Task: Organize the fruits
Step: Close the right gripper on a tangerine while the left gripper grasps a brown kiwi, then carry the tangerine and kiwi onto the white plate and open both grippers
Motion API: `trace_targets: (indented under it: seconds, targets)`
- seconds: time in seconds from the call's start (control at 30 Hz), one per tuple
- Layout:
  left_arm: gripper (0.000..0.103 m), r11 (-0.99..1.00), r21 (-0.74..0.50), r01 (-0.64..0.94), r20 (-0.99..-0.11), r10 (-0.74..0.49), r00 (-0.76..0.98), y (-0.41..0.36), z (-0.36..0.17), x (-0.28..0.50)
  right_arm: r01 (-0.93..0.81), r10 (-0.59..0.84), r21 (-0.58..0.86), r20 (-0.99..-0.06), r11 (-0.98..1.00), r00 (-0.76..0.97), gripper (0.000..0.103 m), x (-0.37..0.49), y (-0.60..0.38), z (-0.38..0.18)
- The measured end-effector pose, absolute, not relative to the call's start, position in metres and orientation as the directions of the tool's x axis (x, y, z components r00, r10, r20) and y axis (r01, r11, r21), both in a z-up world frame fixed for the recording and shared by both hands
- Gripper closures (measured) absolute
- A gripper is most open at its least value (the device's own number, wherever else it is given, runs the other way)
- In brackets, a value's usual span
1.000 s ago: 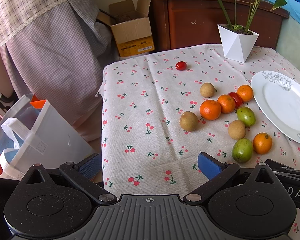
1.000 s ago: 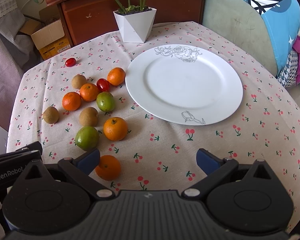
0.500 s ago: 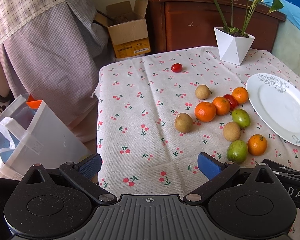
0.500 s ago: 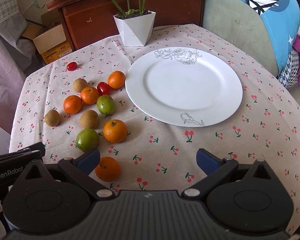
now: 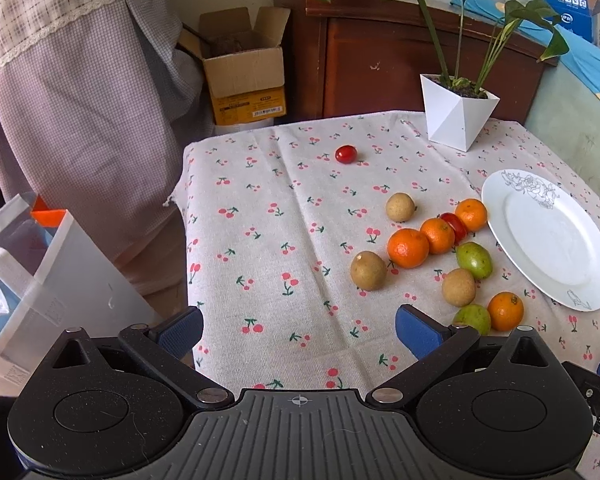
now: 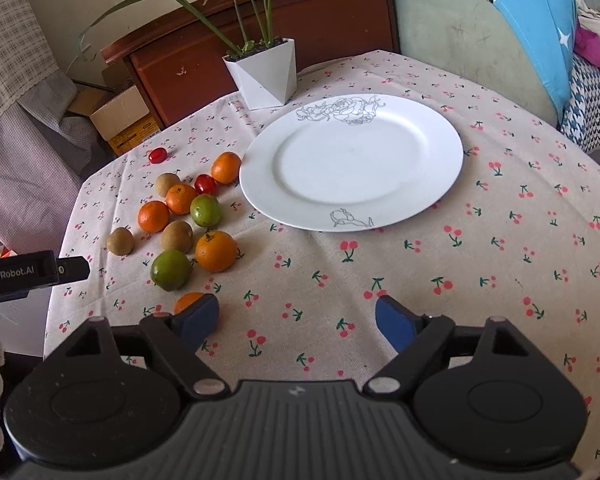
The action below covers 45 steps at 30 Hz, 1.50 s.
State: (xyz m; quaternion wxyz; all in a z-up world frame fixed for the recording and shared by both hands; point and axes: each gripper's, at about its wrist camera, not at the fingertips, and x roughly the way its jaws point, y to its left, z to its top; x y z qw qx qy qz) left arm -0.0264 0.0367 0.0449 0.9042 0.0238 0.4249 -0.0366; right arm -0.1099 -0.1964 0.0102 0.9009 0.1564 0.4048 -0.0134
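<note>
- The left gripper (image 5: 299, 330) hovered above the tabletop's cherry-print cloth (image 5: 268, 240), its jaws spread wide and holding nothing.
- The right gripper (image 6: 296, 320) hung likewise, jaws apart and empty; both seemed poised to begin rather than mid-grasp.
- The fruits lay loose on the cloth, ahead and left of the right jaws: round orange tangerines (image 6: 215, 251), smooth green fruits (image 6: 170, 270), dull brown round fruits (image 6: 176, 236) and a small red cherry tomato (image 6: 205, 184).
- One tangerine (image 6: 188, 301) sat right at the right gripper's left fingertip, partly hidden by it, so probably the easiest first pick.
- A second red tomato (image 6: 157, 155) lay well apart from the cluster, far ahead of the left jaws.
- The large white ceramic plate with grey flower drawings (image 6: 440, 152) stood bare, straight ahead of the right jaws and just beside the cluster, likely the place meant for the fruit.
- A white faceted plant pot (image 6: 266, 76) stood beyond the plate, out of the working path.
</note>
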Motion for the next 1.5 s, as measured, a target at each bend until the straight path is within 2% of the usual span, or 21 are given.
trace_targets:
  seconds: [0.2, 0.4, 0.57, 0.63, 0.77, 0.9, 0.97, 1.17, 1.5]
  targets:
    - [0.003, 0.989, 0.018, 0.146, -0.740, -0.085, 0.667, 0.030, 0.049, -0.015, 0.056, 0.192, 0.312, -0.705, 0.949, 0.682, 0.039, -0.112, -0.181, 0.010]
    - [0.012, 0.982, -0.007, 0.190, -0.745, -0.132, 0.654, 0.024, 0.036, -0.009, -0.015, 0.237, 0.309, -0.696, 0.951, 0.678, 0.050, -0.108, -0.161, 0.007]
    - [0.028, 0.974, -0.002, 0.226, -0.732, -0.155, 0.663, 0.017, 0.030, -0.003, -0.013, 0.235, 0.307, -0.700, 0.952, 0.674, 0.057, -0.103, -0.155, 0.002]
    - [0.030, 0.973, 0.014, 0.232, -0.731, -0.149, 0.666, 0.013, 0.027, 0.000, -0.016, 0.236, 0.307, -0.698, 0.952, 0.676, 0.060, -0.102, -0.153, 0.001]
    - [0.046, 0.973, 0.002, 0.229, -0.746, -0.151, 0.648, 0.013, 0.019, 0.006, -0.021, 0.228, 0.292, -0.698, 0.956, 0.679, 0.065, -0.100, -0.150, -0.001]
    - [0.050, 0.972, -0.018, 0.233, -0.744, -0.169, 0.646, 0.014, 0.014, 0.008, -0.023, 0.217, 0.277, -0.693, 0.961, 0.687, 0.070, -0.098, -0.148, -0.002]
    - [0.057, 0.970, -0.015, 0.242, -0.743, -0.172, 0.646, 0.012, 0.013, 0.008, -0.025, 0.220, 0.281, -0.691, 0.960, 0.688, 0.073, -0.098, -0.148, -0.002]
    - [0.079, 0.962, -0.032, 0.270, -0.735, -0.206, 0.646, 0.009, 0.012, 0.005, -0.038, 0.208, 0.253, -0.688, 0.967, 0.695, 0.074, -0.097, -0.145, -0.001]
    - [0.079, 0.963, -0.096, 0.250, -0.705, -0.244, 0.666, 0.012, 0.025, -0.001, 0.005, 0.192, 0.285, -0.659, 0.958, 0.727, 0.075, -0.097, -0.158, 0.006]
